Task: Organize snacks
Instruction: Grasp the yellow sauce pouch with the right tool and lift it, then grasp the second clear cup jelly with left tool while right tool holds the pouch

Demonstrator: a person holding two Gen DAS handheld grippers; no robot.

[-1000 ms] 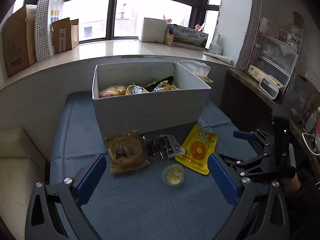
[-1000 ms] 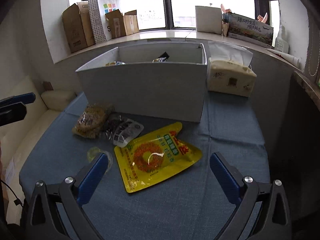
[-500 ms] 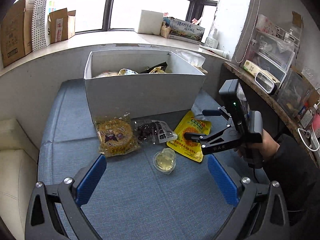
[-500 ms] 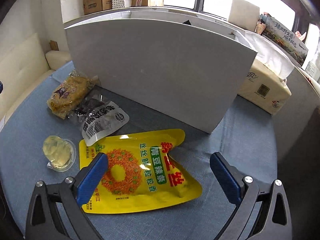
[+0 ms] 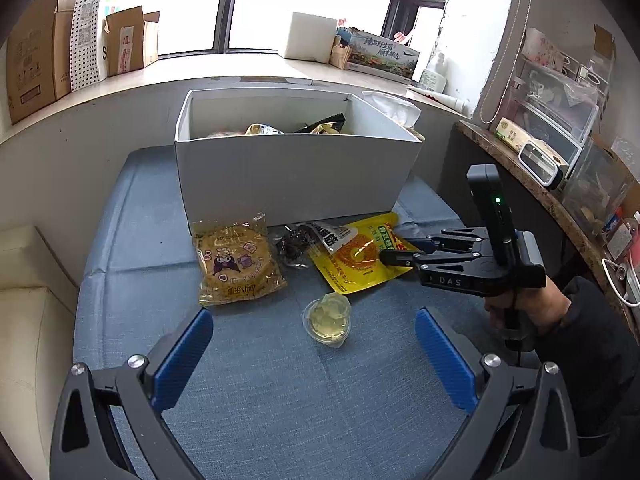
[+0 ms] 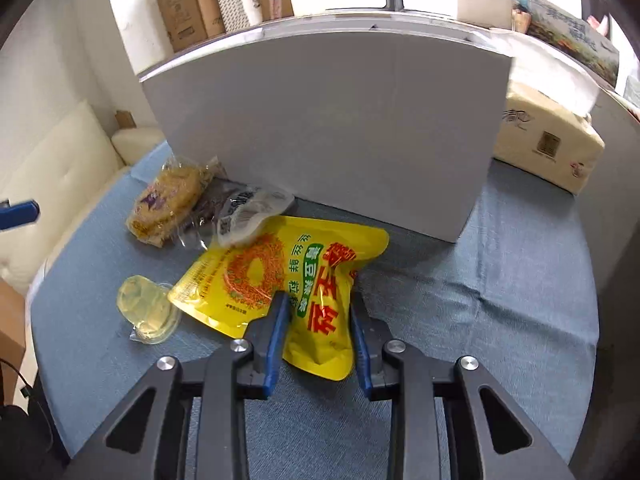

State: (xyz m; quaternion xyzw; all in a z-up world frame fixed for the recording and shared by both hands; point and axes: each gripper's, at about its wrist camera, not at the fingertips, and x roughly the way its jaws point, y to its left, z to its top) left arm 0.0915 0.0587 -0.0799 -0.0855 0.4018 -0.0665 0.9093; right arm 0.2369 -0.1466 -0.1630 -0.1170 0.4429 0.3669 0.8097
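A yellow snack pouch lies on the blue cloth in front of the white box; it also shows in the left wrist view. My right gripper is shut on the pouch's near end, which bulges between the blue pads; the gripper also shows in the left wrist view. My left gripper is open and empty, back from a clear jelly cup. A round cake packet and a dark snack packet lie by the box front, which holds several snacks.
A tissue pack stands right of the box. A cream sofa cushion borders the cloth on the left. A shelf with clear storage boxes runs along the right. Cardboard boxes sit on the windowsill.
My right gripper moved down onto the yellow pouch and its jaws closed on the pouch's near end. My left gripper drew back slightly and stayed open.
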